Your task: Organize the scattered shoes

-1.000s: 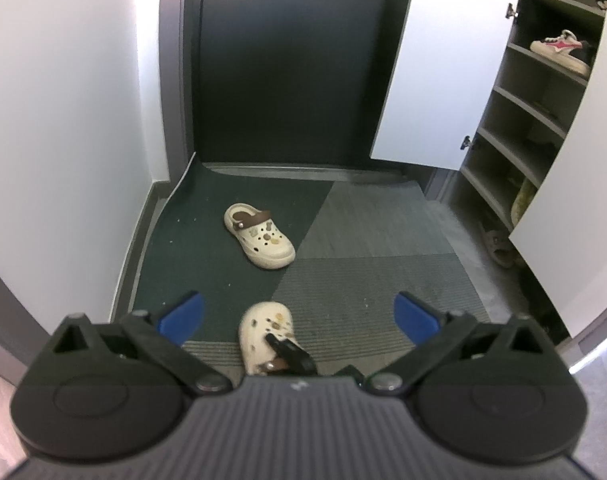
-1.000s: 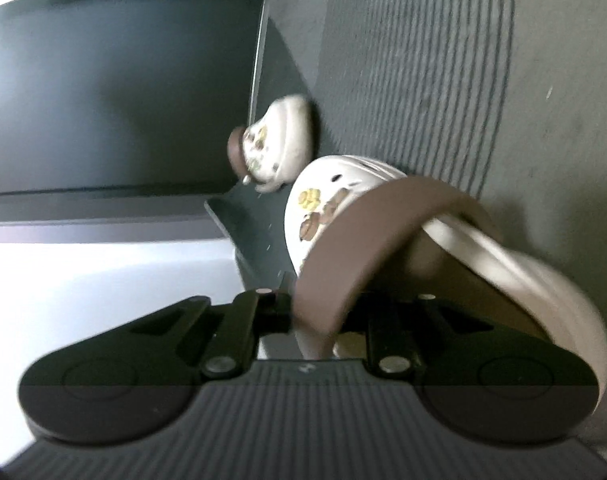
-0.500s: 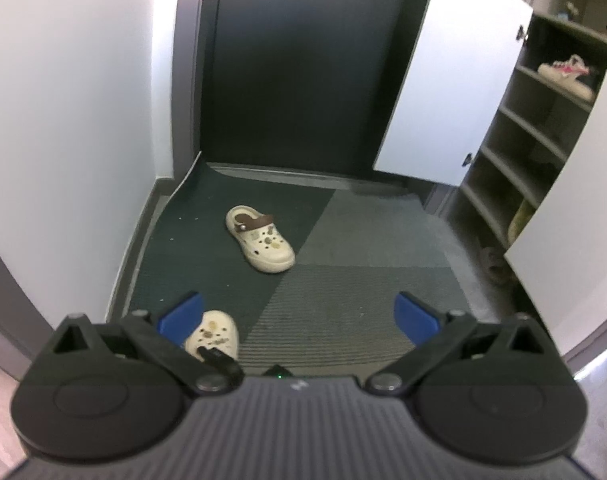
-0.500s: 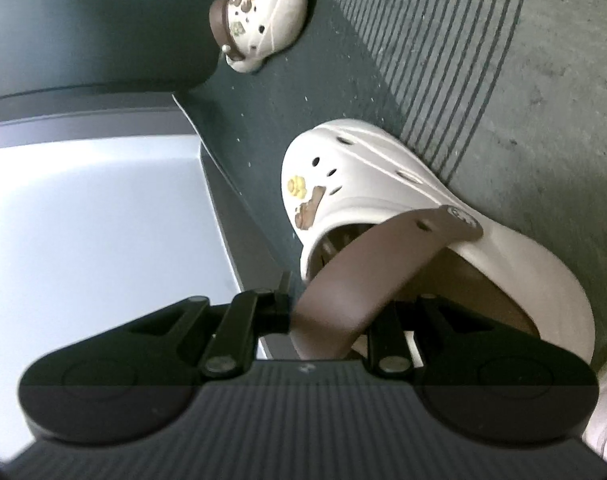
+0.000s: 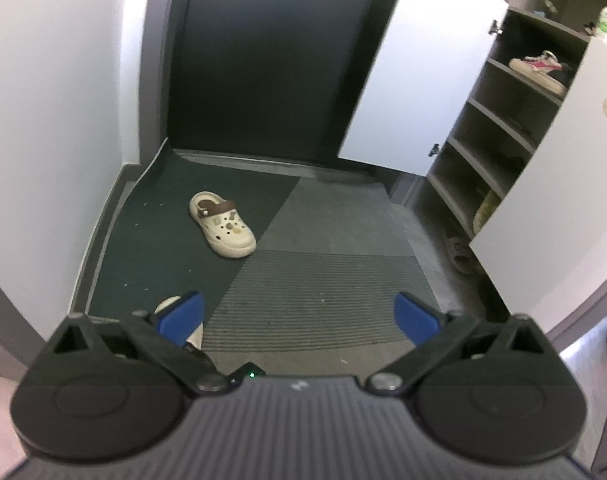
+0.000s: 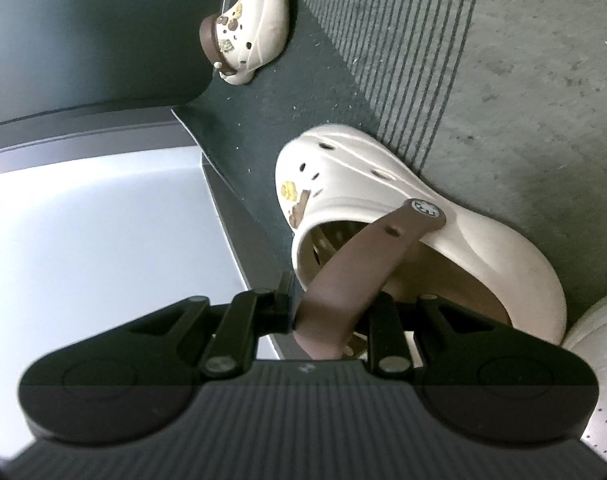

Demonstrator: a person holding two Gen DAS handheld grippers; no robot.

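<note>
Right tongs (image 6: 331, 316) closed on the brown heel strap (image 6: 355, 272) of a cream clog (image 6: 423, 232); the strap runs from its rivet on the clog's side down into the closed jaws. In the right wrist view the held clog lies with its long axis on a diagonal, toe toward the upper left of the frame, heel opening toward the lower right and facing the camera. It sits over the dark green mat (image 6: 303, 92) close to the grey skirting; whether the sole touches the mat cannot be told. Second cream clog (image 6: 247, 28) lies on the mat well beyond it, near the dark door. In the left wrist view, left tongs (image 5: 299, 314) open wide, blue fingertips (image 5: 181, 314) far apart, nothing between them. The loose clog (image 5: 222, 229) rests upright on the dark left part of the floor mat (image 5: 323, 280), long axis diagonal, toe pointing near-right, heel and strap toward the far-left corner. A sliver of the held clog (image 5: 169, 305) shows just behind the left fingertip. On the right, a shoe cabinet (image 5: 499, 128) stands with white doors open; a pink-and-white sneaker (image 5: 537, 68) on an upper shelf, a tan slipper (image 5: 459, 254) on the floor at its foot.
</note>
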